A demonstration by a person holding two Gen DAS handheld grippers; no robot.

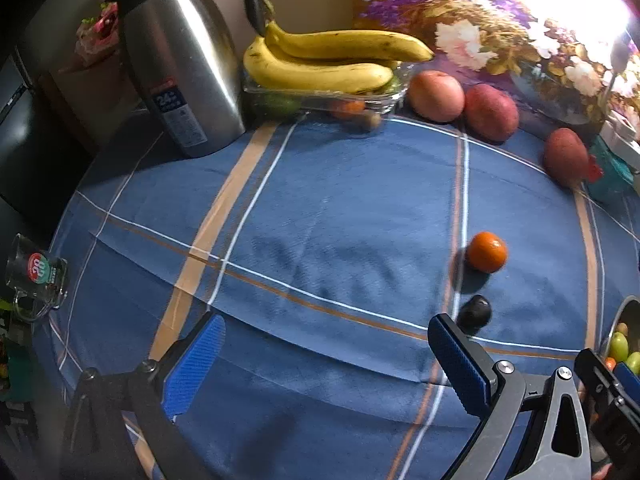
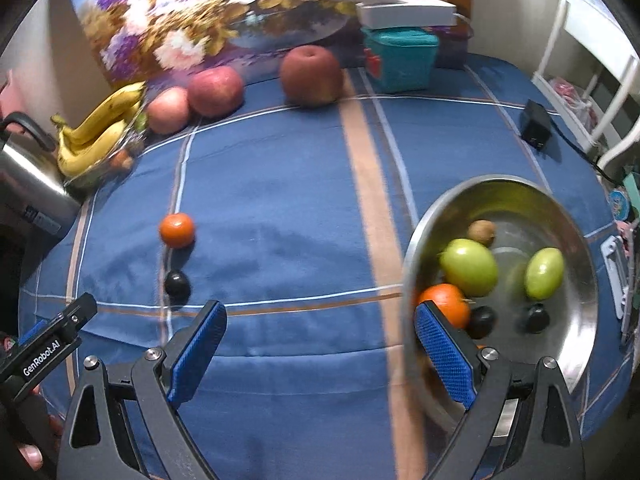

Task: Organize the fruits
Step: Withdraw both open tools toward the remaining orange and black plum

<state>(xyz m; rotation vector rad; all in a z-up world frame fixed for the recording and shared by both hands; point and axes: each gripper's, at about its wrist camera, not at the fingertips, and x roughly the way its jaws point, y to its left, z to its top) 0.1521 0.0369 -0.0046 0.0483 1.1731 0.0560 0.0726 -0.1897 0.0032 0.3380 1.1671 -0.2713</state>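
Both tools are spread wide and hold nothing. The left tool (image 1: 326, 356) hangs above the blue checked cloth (image 1: 320, 208) on the table, with a small dark fruit (image 1: 474, 312) just beyond its right finger. An orange (image 1: 486, 257) lies just past that dark fruit, apart from it. At the far edge, a glass tray (image 1: 324, 98) carries bananas (image 1: 328, 60), with smaller fruit seen through its wall. A steel kettle (image 1: 180, 68) stands beside the tray on the left. To the tray's right three apples (image 1: 490, 112) sit on the cloth, two touching and the third further right by a teal box (image 1: 612, 176). A glass mug (image 1: 36, 276) stands at the cloth's left edge.

The right tool (image 2: 320, 348) hangs with its right finger over the near rim of a steel bowl (image 2: 520, 196). In the bowl lie two green fruits (image 2: 470, 266), an orange fruit (image 2: 446, 304), a brownish fruit (image 2: 482, 232) and two small dark ones (image 2: 536, 318). A black adapter (image 2: 534, 124) with a cord lies beyond the bowl.
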